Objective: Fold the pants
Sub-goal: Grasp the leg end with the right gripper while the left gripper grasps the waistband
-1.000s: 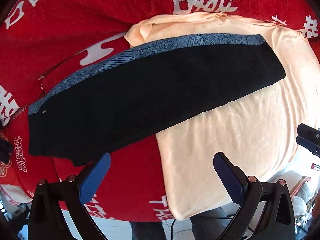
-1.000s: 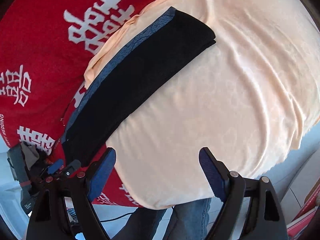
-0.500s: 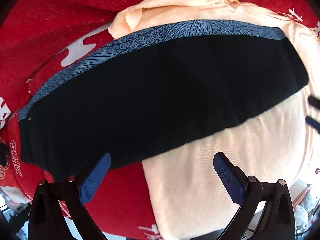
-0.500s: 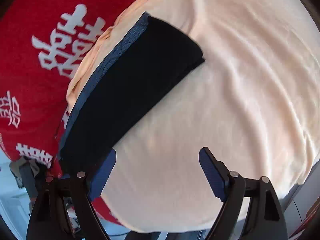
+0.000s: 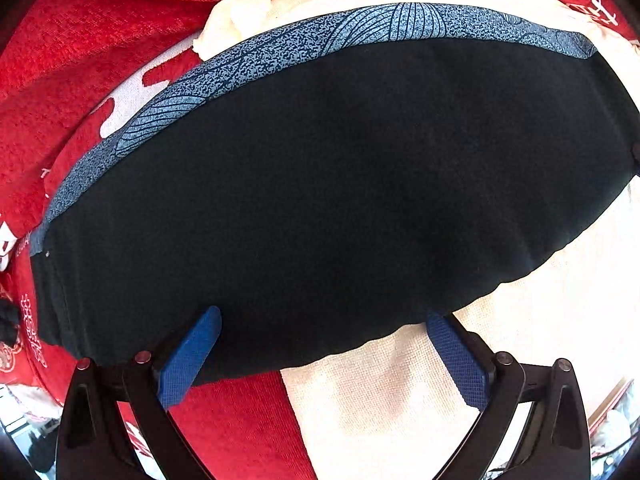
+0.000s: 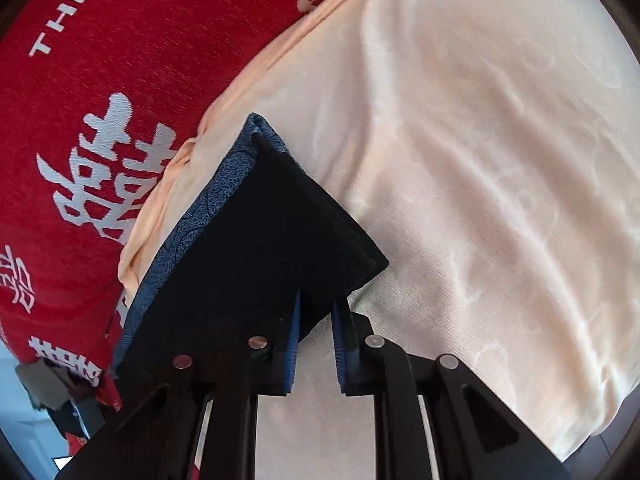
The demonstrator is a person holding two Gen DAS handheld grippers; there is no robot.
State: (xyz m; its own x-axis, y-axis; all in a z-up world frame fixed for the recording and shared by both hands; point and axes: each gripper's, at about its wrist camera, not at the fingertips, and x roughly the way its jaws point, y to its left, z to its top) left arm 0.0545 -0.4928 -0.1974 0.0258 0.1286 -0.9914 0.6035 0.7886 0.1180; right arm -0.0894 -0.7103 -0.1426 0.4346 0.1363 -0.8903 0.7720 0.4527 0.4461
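The black pants (image 5: pixel 328 184) with a blue patterned side stripe (image 5: pixel 280 48) lie folded lengthwise in a long strip across a cream towel (image 5: pixel 560 320) and a red blanket (image 5: pixel 80 40). My left gripper (image 5: pixel 320 316) is open, its blue pads at the pants' near edge. In the right wrist view the pants' end (image 6: pixel 272 240) sits between the blue pads of my right gripper (image 6: pixel 314 312), which is shut on the near edge of that end.
The cream towel (image 6: pixel 480 160) covers the right part of the surface; the red blanket with white characters (image 6: pixel 120 80) covers the left. The surface edge and floor clutter show at the bottom left (image 6: pixel 44 384).
Both grippers moved in toward the pants. The right gripper went from wide open to shut on the pants' end. The left gripper stayed open and now reaches the near edge.
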